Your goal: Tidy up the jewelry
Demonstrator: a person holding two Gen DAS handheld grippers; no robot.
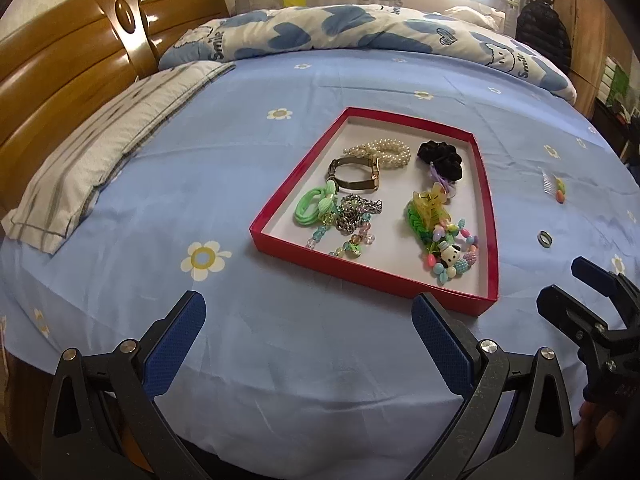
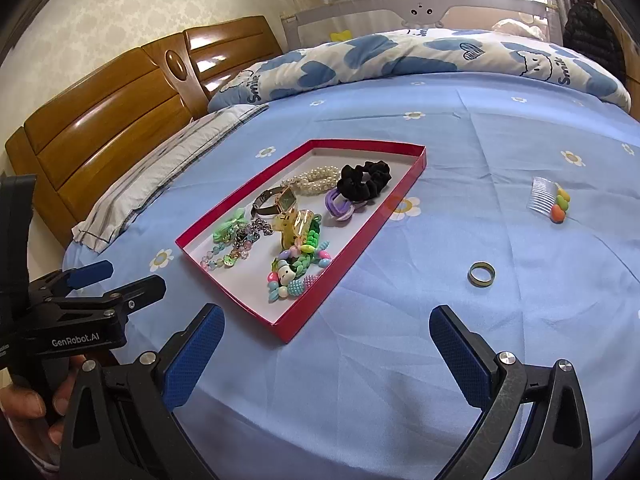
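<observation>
One red tray (image 2: 404,184) lies on the blue flowered bedsheet (image 2: 440,360), holding one pearl bracelet (image 2: 316,179), one watch (image 2: 280,202), one black scrunchie (image 2: 364,180), one yellow claw clip (image 2: 298,226) and tangled beaded pieces I cannot count. Outside it, to its right, lie one ring (image 2: 481,274) and one hair comb (image 2: 549,197), well apart. The left gripper (image 1: 308,336) and right gripper (image 2: 326,350) both gape wide, empty. Beyond: one striped pillow (image 1: 96,160), a heart-print duvet (image 1: 340,28), a wooden headboard (image 1: 68,64).
</observation>
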